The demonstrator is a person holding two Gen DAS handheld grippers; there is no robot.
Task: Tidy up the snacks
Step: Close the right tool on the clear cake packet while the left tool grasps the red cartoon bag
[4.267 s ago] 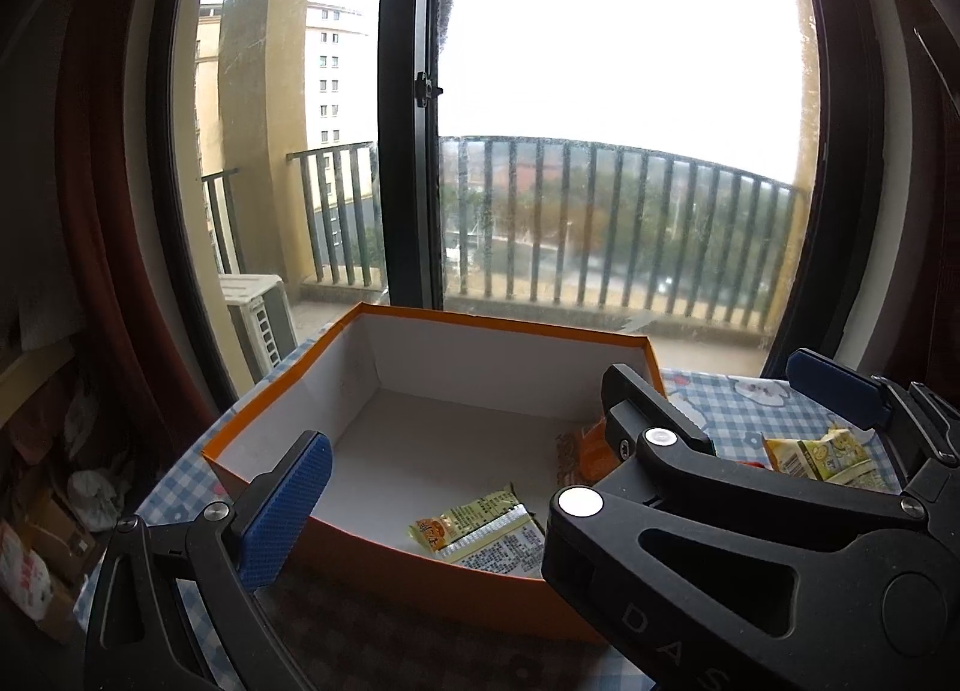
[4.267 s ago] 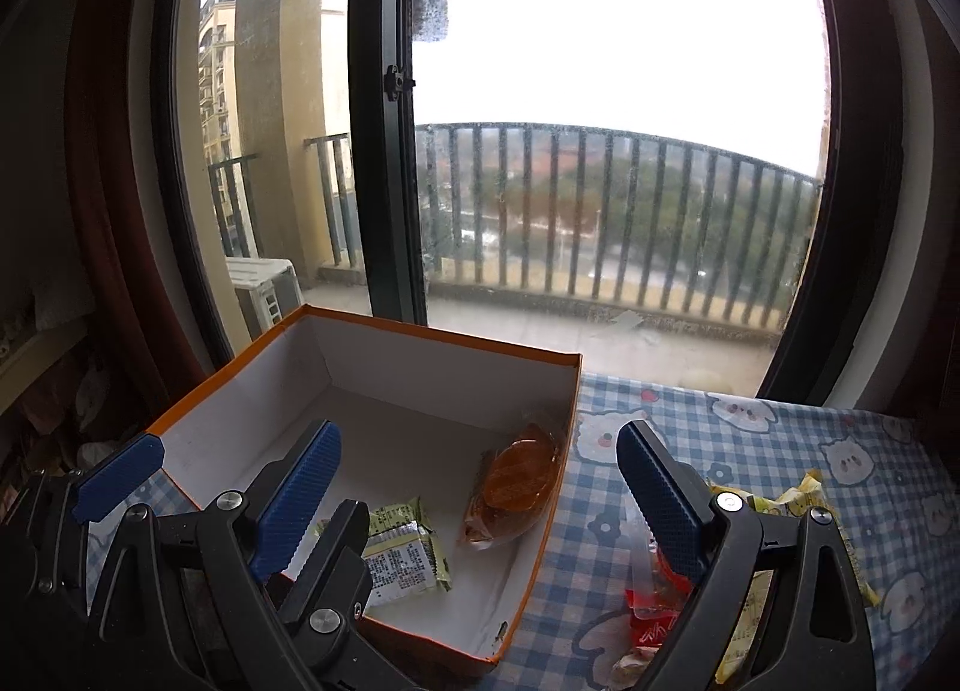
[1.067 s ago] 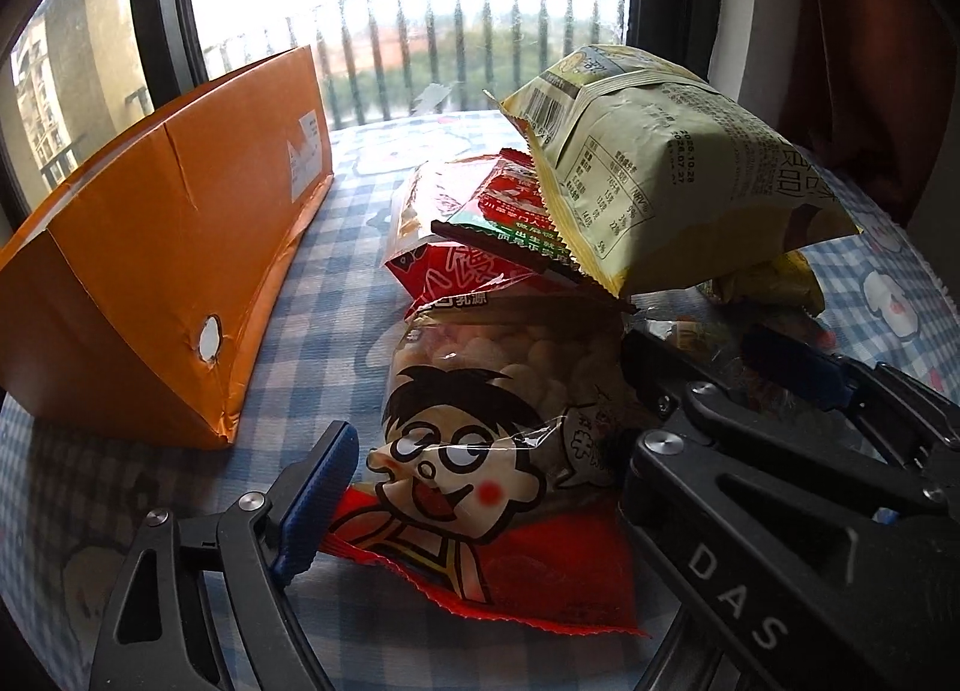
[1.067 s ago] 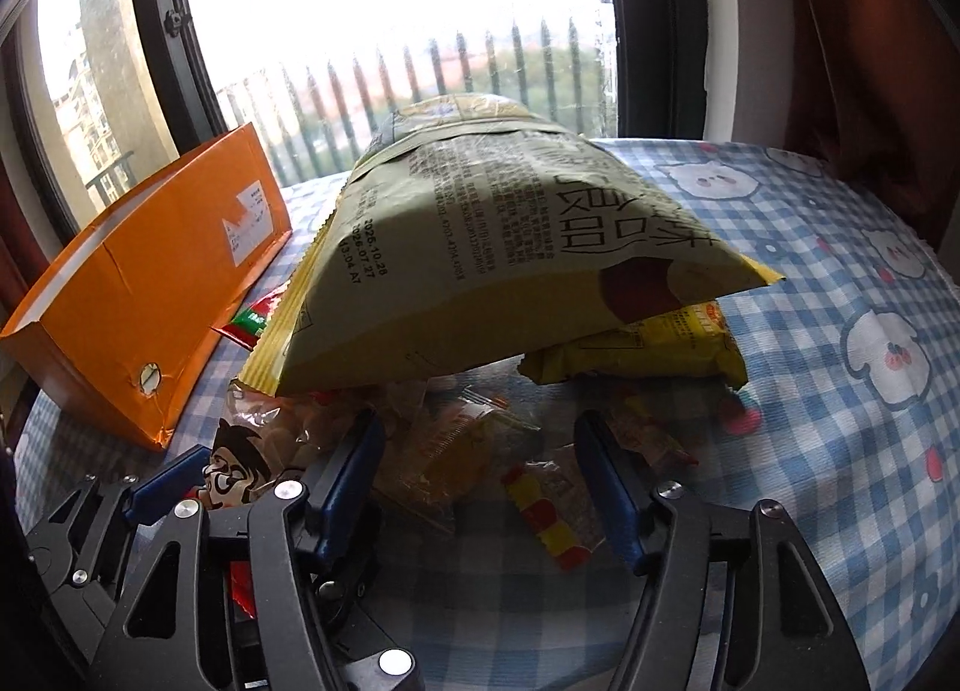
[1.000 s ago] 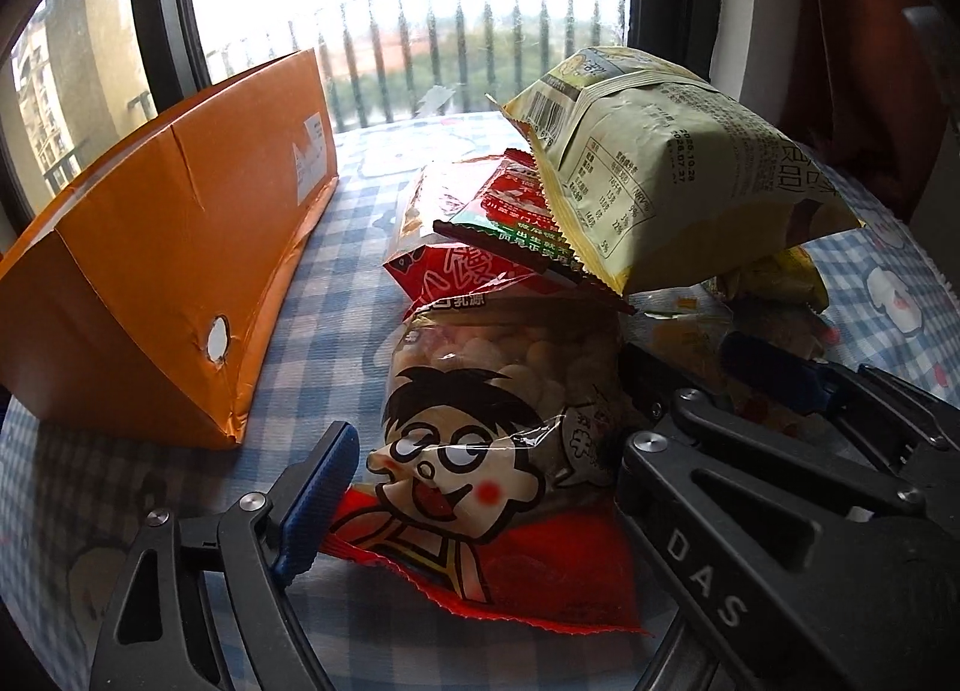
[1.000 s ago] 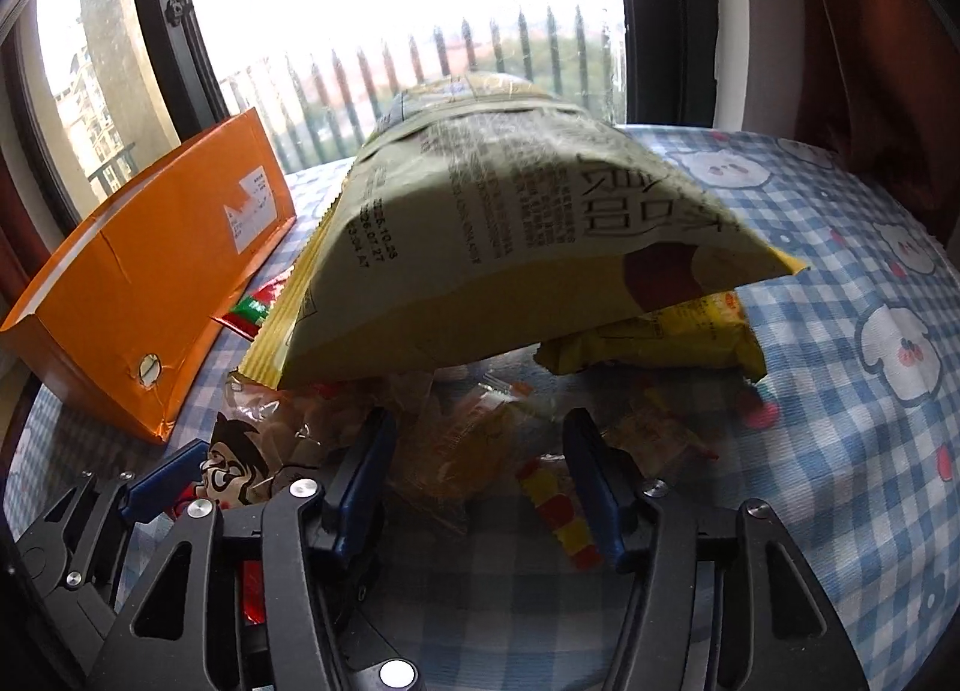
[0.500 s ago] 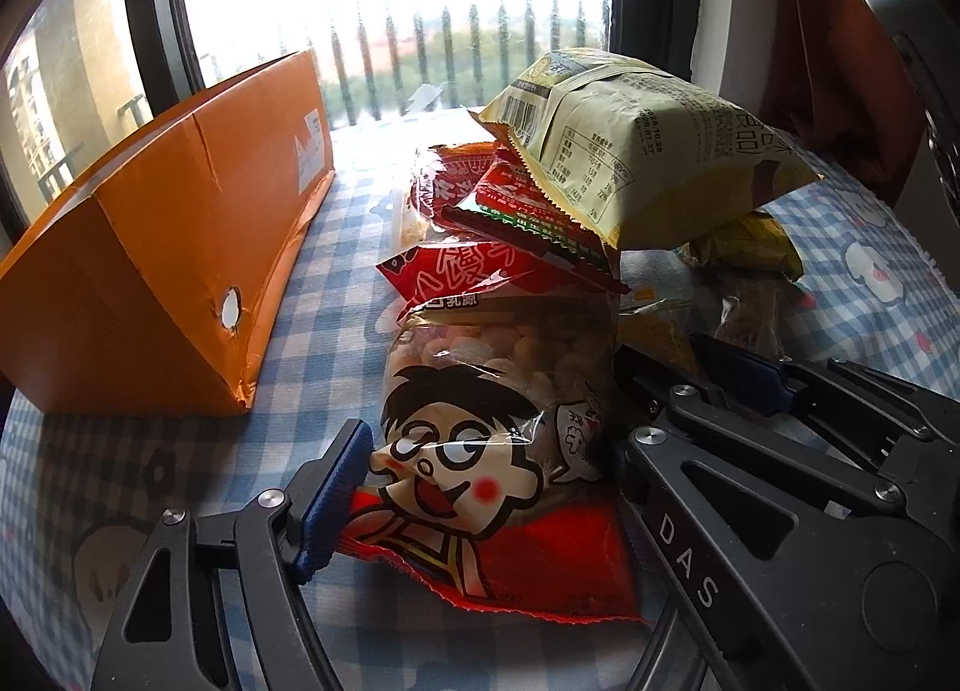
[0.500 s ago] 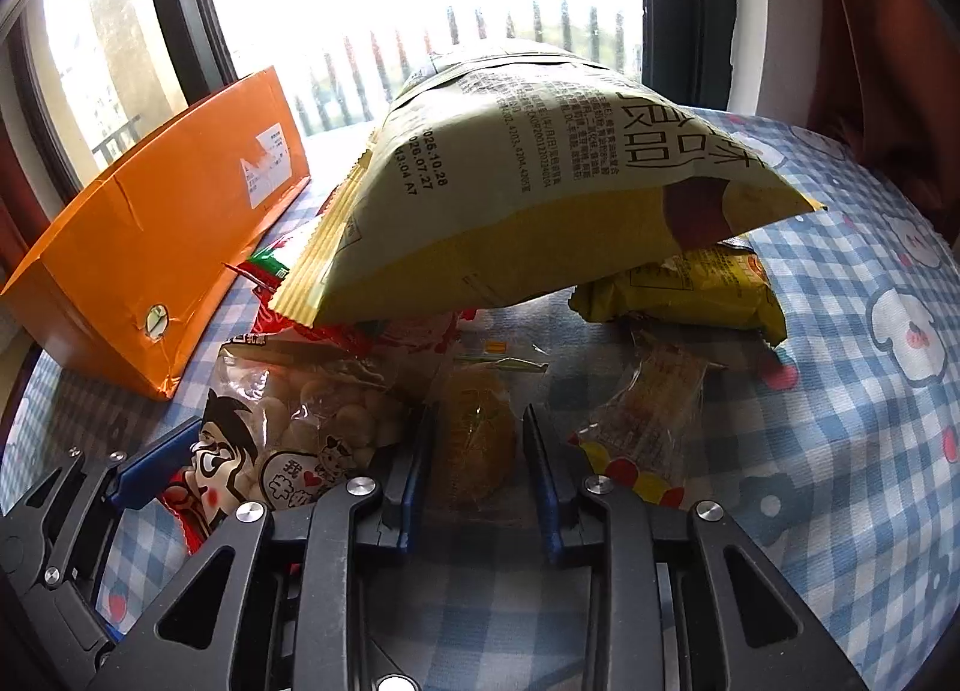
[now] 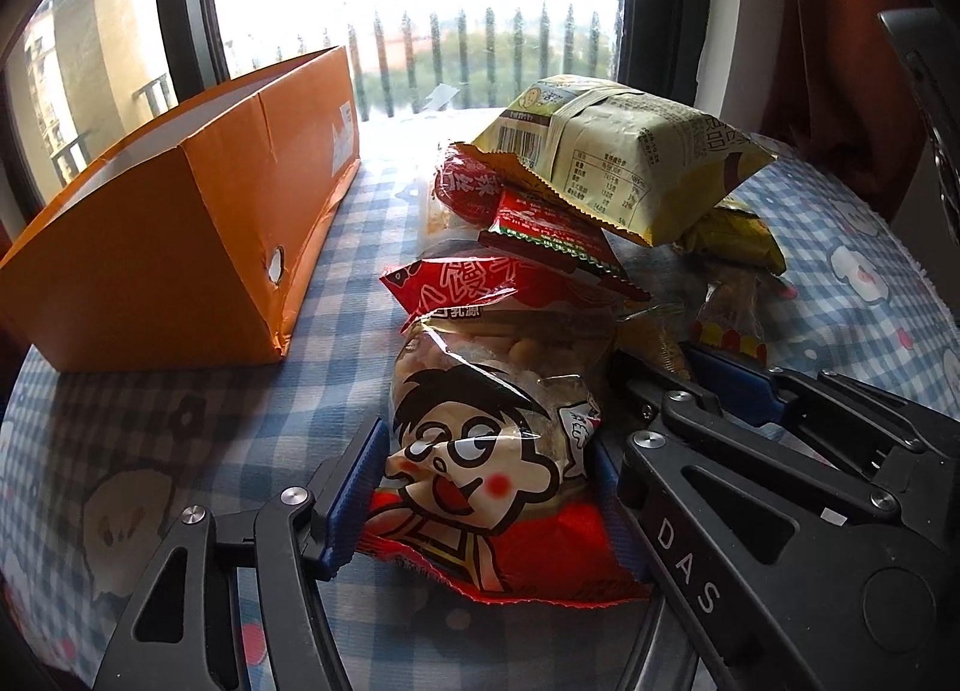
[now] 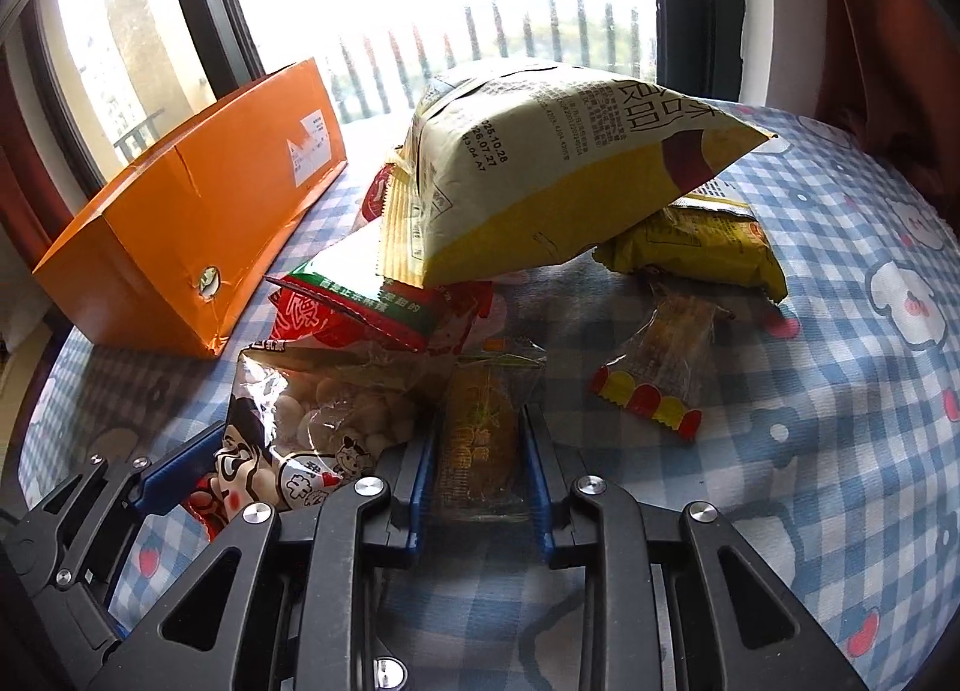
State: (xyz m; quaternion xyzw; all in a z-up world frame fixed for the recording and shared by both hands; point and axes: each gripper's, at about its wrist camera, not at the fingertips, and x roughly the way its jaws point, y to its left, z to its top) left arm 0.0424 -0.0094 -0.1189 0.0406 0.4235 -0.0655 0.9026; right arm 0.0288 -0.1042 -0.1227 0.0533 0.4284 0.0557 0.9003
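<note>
My right gripper (image 10: 477, 466) is clamped on a small clear-wrapped golden cake (image 10: 477, 439) lying on the checked tabletop (image 10: 810, 451). My left gripper (image 9: 480, 487) has just been closing around the cartoon-face snack bag (image 9: 480, 451); its blue pads sit against the bag's two sides, though I cannot tell how firmly they press. Behind these, red packets (image 9: 480, 283) and a big yellow-green bag (image 9: 618, 151) are heaped together. The orange box (image 9: 180, 247) stands just to the left of the heap.
</note>
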